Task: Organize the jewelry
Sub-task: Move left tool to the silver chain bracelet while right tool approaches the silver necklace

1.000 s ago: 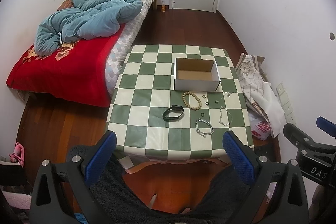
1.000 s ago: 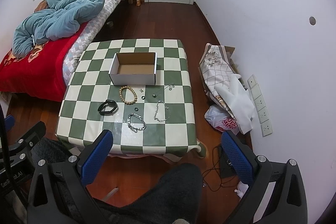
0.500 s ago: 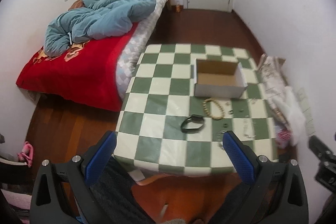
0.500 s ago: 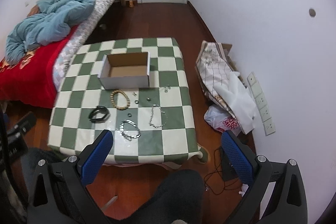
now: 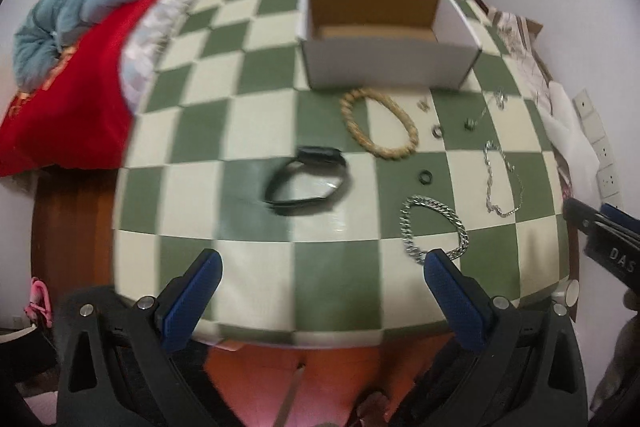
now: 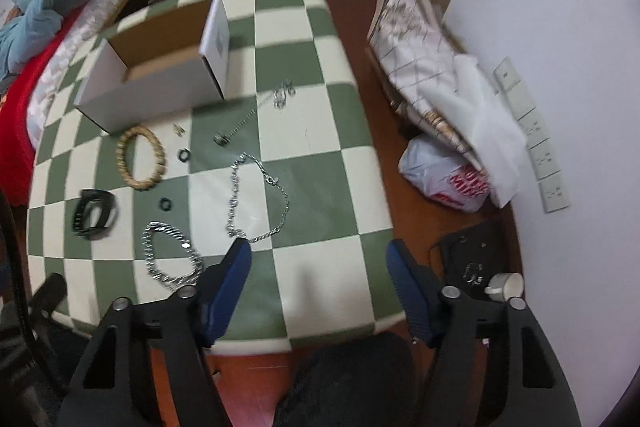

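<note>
An open, empty white cardboard box [image 5: 388,61] [image 6: 160,87] stands on the green-and-white checkered table [image 5: 240,67] [image 6: 320,167]. In front of it lie a wooden bead bracelet [image 5: 378,123] [image 6: 140,157], a black wristband [image 5: 306,181] [image 6: 94,213], a thick silver chain bracelet [image 5: 434,227] [image 6: 172,257], a thin silver chain [image 5: 502,183] [image 6: 256,199], small dark rings [image 5: 425,177] [image 6: 166,204] and small silver pieces [image 5: 498,101] [image 6: 282,95]. My left gripper [image 5: 320,271] is open and empty above the table's near edge. My right gripper [image 6: 320,259] is open and empty, its left finger [image 6: 228,275] by the chains.
A bed with a red cover and blue quilt [image 5: 80,27] adjoins the table's left side. Folded cloth and a plastic bag [image 6: 452,167] lie on the floor against the right wall. A black device with a cable [image 6: 472,259] lies on the floor near the table corner.
Both grippers have dropped down and moved in close to the table's near edge. The jewelry looks much larger. The right gripper's jaws stand narrower than before. Nothing on the table has moved.
</note>
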The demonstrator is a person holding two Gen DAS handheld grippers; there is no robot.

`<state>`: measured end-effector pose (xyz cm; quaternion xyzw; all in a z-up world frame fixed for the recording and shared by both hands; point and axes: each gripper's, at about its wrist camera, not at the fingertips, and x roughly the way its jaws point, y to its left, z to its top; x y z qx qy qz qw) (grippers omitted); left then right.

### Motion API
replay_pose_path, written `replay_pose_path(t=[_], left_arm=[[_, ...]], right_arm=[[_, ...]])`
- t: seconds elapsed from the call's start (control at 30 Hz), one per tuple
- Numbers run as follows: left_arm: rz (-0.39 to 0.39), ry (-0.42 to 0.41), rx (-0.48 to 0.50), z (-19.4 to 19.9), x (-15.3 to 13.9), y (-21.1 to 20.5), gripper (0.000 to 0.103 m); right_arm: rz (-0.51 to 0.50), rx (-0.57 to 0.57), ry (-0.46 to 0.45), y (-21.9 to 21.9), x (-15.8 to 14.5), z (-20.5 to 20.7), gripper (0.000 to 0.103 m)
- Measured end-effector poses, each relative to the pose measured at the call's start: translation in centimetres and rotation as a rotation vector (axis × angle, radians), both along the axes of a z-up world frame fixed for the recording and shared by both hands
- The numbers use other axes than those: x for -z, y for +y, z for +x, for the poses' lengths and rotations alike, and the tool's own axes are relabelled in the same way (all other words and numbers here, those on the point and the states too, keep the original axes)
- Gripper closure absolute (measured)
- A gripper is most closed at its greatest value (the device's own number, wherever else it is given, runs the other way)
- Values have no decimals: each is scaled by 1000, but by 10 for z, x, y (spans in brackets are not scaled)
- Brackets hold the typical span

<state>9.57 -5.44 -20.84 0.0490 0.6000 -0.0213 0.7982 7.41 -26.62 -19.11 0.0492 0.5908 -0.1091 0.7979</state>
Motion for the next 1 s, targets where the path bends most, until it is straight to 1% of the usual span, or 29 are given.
replay_pose_path(t=[0.13, 0.23, 0.3, 0.37, 0.4, 0.43, 0.5, 0.57, 0.63, 0.7, 0.73, 0.8, 0.83, 0.87, 0.9, 0.93, 0.97, 1.0], left_arm=[[-32, 60, 6, 16, 30, -18, 22], [-24, 84, 18, 25, 48, -31, 25], [-15, 91, 25, 28, 56, -36, 28], [-11, 104, 36, 30, 64, -40, 36], [-3, 110, 40, 30, 67, -41, 45], [-8, 121, 48, 31, 70, -42, 49], [-11, 100, 49, 31, 68, -41, 51], [-28, 95, 50, 33, 66, -40, 60], [-44, 84, 59, 33, 63, -40, 84], [-37, 77, 68, 33, 62, -39, 95], [-35, 74, 72, 33, 62, -40, 97], [-19, 65, 83, 33, 61, -43, 97], [-15, 61, 88, 32, 62, -44, 97], [-12, 59, 91, 33, 62, -43, 97], [-14, 59, 89, 33, 62, -42, 97], [-15, 60, 87, 33, 61, -40, 97], [-13, 61, 84, 34, 62, -38, 98], [-12, 61, 81, 31, 62, -39, 98]], right_arm=[[-2, -16, 41, -5, 32, 14, 37], [-8, -40, 59, -5, 50, 22, 38], [-7, -53, 69, -5, 58, 26, 39], [0, -62, 74, -4, 65, 29, 39], [5, -67, 77, -4, 68, 31, 40], [7, -70, 80, -3, 71, 32, 41], [14, -82, 93, -2, 77, 34, 44], [28, -83, 78, -1, 77, 35, 46], [36, -87, 73, 0, 77, 35, 47], [35, -97, 60, 2, 77, 35, 50], [32, -105, 50, 4, 77, 34, 51], [28, -126, 33, 8, 76, 32, 59], [27, -134, 27, 9, 76, 32, 62], [26, -139, 21, 12, 76, 30, 69], [23, -141, 20, 13, 75, 30, 79], [23, -143, 21, 14, 75, 30, 85], [21, -143, 25, 15, 75, 30, 96], [25, -139, 27, 14, 75, 30, 103]])
